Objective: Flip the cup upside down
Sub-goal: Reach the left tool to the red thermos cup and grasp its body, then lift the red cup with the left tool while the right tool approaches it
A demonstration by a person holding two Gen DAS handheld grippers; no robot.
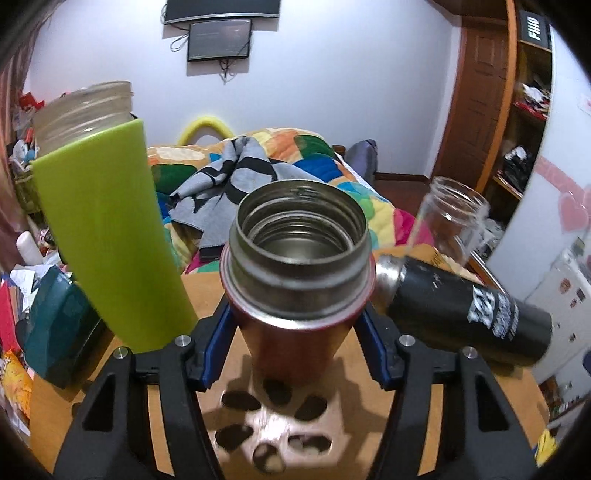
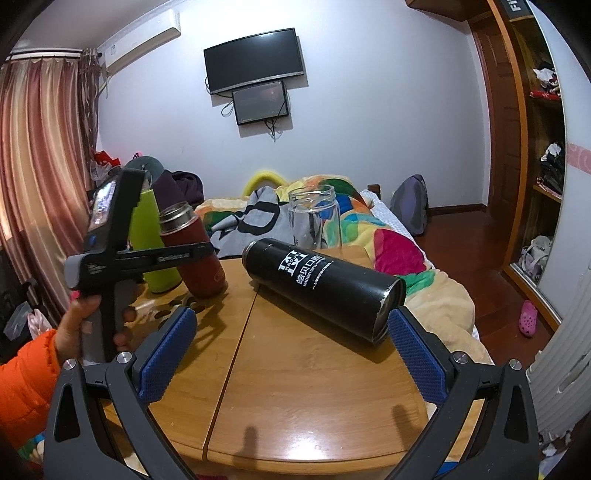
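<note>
Left wrist view, frame centre: my left gripper (image 1: 295, 332) is clamped on the red cup (image 1: 295, 280), rigid slick steel, gripped mid-body; right gripper (image 2: 291, 354) gapes empty.

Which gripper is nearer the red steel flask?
Left. The left gripper has its jaws around the red steel flask; the right gripper hangs open, apart, by the black flask.

"HAOBEI" logo with white Chinese characters – on black flask (image 2: 320, 282), "FIIIO" – black box (image 1: 536, 26) on shelf
</note>
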